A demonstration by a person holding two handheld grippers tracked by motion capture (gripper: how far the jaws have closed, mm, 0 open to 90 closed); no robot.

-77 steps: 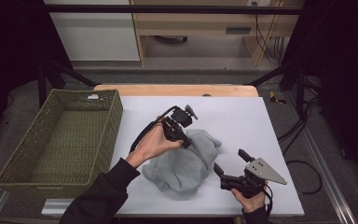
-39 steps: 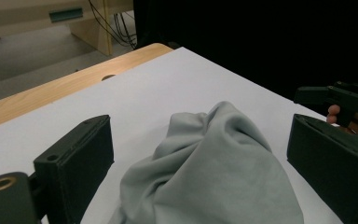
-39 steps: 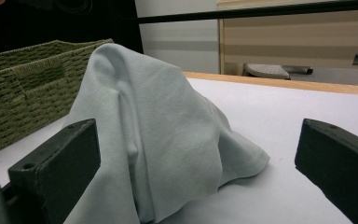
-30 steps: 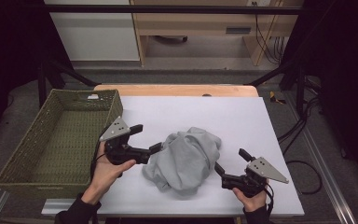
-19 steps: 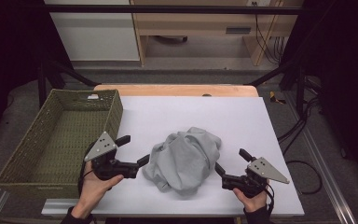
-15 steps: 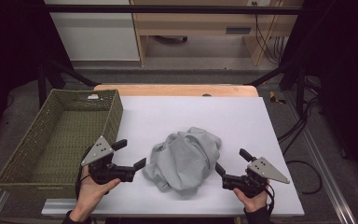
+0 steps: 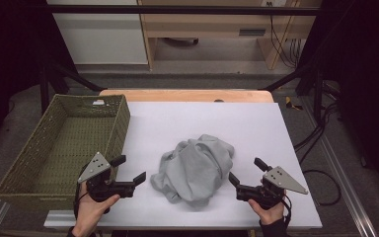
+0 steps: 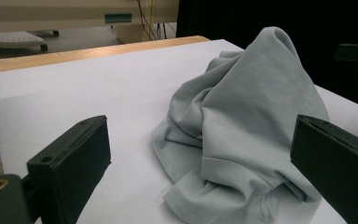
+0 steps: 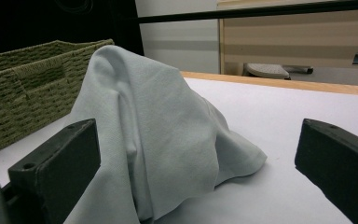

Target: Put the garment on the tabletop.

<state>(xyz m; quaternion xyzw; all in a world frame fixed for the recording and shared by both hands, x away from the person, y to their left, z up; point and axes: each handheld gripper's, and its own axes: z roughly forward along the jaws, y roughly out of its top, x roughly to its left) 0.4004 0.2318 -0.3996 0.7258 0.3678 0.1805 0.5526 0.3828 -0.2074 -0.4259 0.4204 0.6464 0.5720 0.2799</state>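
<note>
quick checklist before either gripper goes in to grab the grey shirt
1. Left gripper open: ok, its fingers stand wide apart in the left gripper view.
2. Right gripper open: ok, fingers spread with nothing between them.
3. Grey shirt free of both grippers: ok, it lies crumpled in a heap on the table, touched by neither.
4. A graspable edge faces the left gripper: ok, a hemmed fold lies just ahead of it.
5. Basket clear of the shirt: ok, it stands apart at the table's left side.
6. Shirt's layout inside the heap: cannot tell, the folds hide it.
</note>
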